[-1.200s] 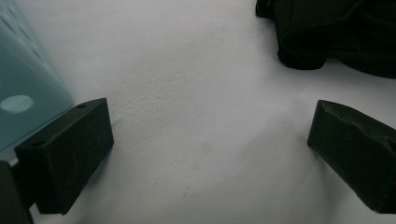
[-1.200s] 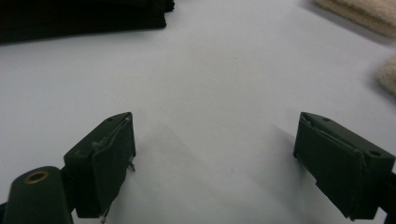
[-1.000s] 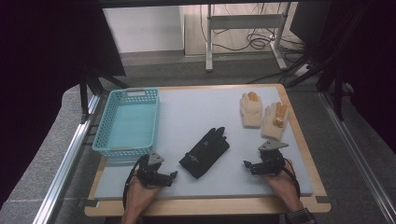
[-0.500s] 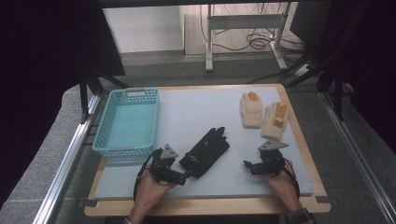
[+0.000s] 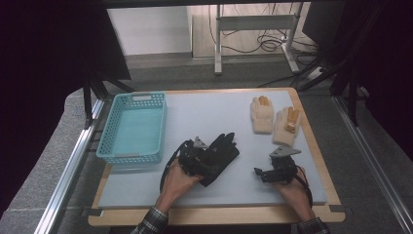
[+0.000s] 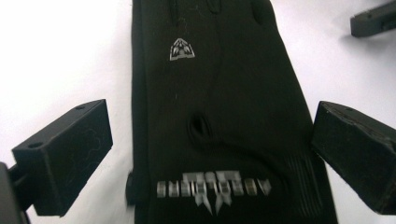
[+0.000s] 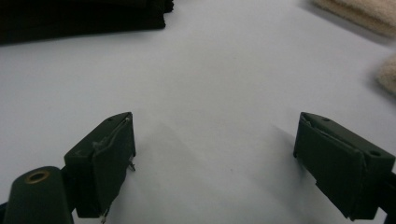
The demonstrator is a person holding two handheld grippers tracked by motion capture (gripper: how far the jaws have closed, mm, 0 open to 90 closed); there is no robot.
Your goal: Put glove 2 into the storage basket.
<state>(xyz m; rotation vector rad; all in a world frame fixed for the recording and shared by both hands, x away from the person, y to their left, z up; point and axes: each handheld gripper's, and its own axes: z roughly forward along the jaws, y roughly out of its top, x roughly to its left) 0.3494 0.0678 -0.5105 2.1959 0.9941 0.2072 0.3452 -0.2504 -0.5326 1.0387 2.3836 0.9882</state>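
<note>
The left claw (image 5: 197,155) reaches forward, jaws spread wide astride the black glove (image 6: 219,107) lying mid-bench, pads not touching. The right claw (image 5: 265,171) rests low, jaws apart, empty.

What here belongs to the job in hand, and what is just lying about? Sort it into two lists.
In the job:
- black gloves, between the open fingers
- left gripper, over their cuff end

Lying about:
- blue basket, nothing in it
- two cream gloves, far right
- right gripper, open over bare mat

Three gloves (image 5: 269,115), one basket (image 5: 132,127).
</note>
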